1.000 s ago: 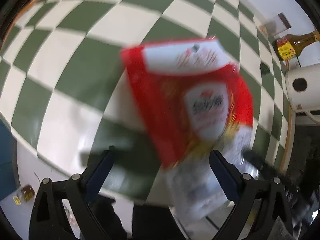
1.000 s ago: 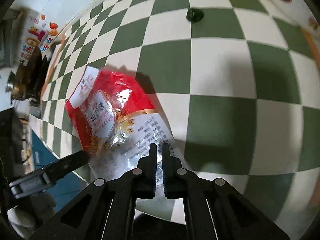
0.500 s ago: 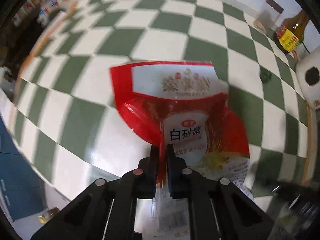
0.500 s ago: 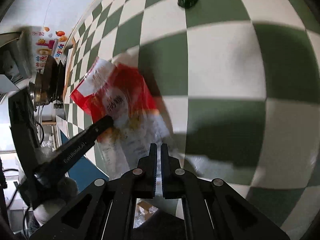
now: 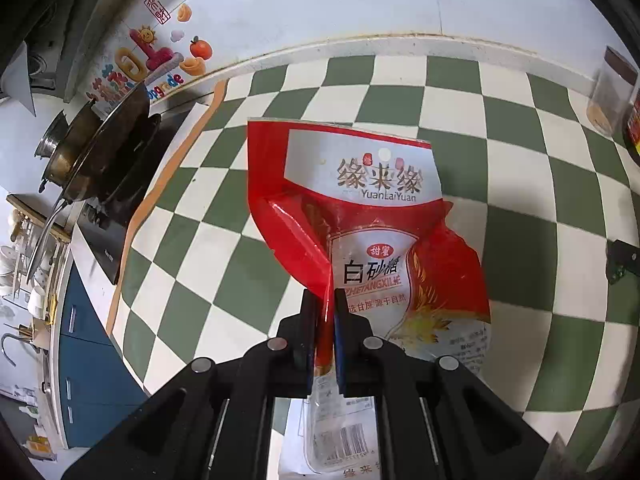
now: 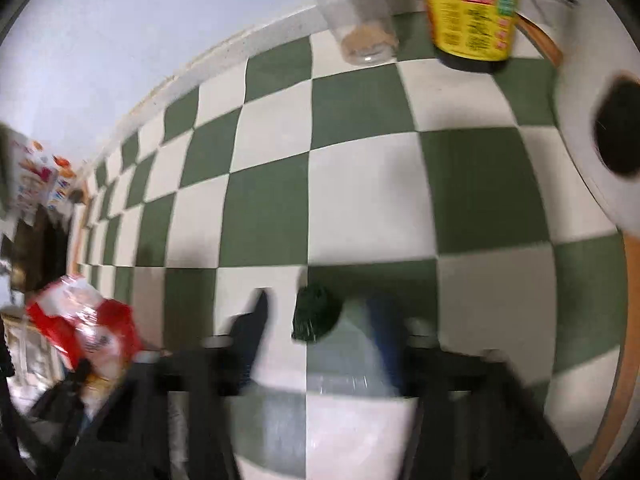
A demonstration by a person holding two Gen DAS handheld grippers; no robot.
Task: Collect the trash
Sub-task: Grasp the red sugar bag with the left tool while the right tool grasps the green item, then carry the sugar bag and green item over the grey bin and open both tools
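Sugar bag (image 5: 360,216): crumpled red-and-white empty packet, frame centre, above checkered counter (image 5: 520,184).
Left gripper (image 5: 324,320): clamped on bag's lower edge.
Right gripper (image 6: 320,320): jaws spread around dark green scrap (image 6: 314,318), lower centre.

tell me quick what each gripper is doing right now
Left gripper: shut on the red sugar bag.
Right gripper: open, holding nothing, its fingers on either side of a small dark green scrap.

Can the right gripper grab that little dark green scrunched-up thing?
Probably yes. The right gripper is open, and the dark green wad sits between its fingers on the checkered counter, nothing blocking it.
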